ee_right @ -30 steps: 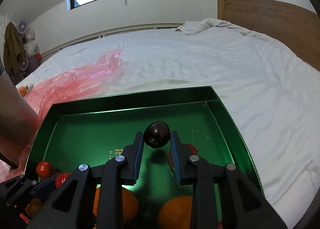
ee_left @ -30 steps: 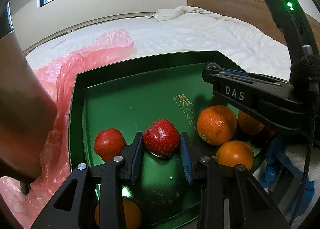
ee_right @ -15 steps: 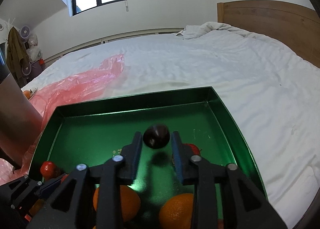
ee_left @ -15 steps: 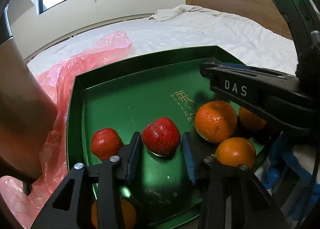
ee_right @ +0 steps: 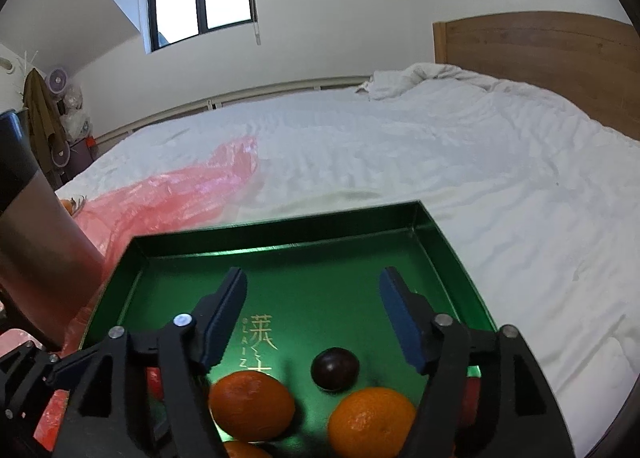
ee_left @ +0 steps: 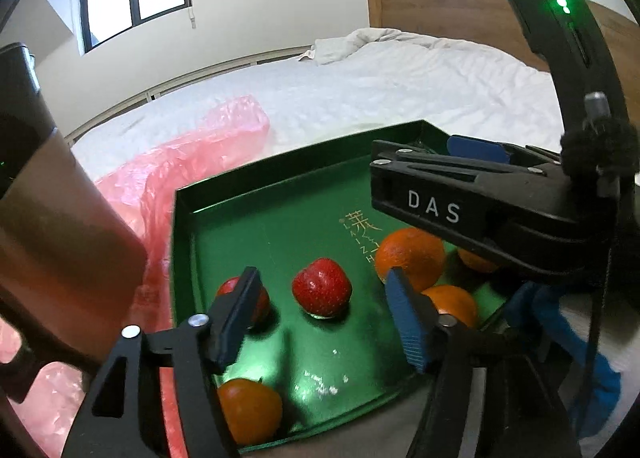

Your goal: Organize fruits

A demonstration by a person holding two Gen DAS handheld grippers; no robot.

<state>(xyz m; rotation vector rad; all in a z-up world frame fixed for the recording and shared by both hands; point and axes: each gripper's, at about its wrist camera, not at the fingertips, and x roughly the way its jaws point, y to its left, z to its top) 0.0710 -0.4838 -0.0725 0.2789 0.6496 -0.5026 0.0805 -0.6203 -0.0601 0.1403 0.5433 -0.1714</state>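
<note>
Fruits are lying in a green tray (ee_right: 448, 246) on a bed (ee_right: 440, 161). The left gripper (ee_left: 324, 298), jaws just opening, is holding nothing; a strawberry (ee_left: 322, 292) is sitting loose between its fingers. The right gripper (ee_right: 312, 318) has just opened fully; a dark plum (ee_right: 335, 368) is resting at its 6 o'clock, beside two oranges (ee_right: 252, 406). Risks: the round plum is likely to roll on the slick tray, and the soft bed may be tilting it. A withdrawing finger could nudge the strawberry.

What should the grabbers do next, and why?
Probably lift both away. The left hand-held gripper, its jaws just opened, no longer touches the strawberry; the right hand-held gripper likewise let go of the dark plum. Both fruits rest in the green tray.
</note>
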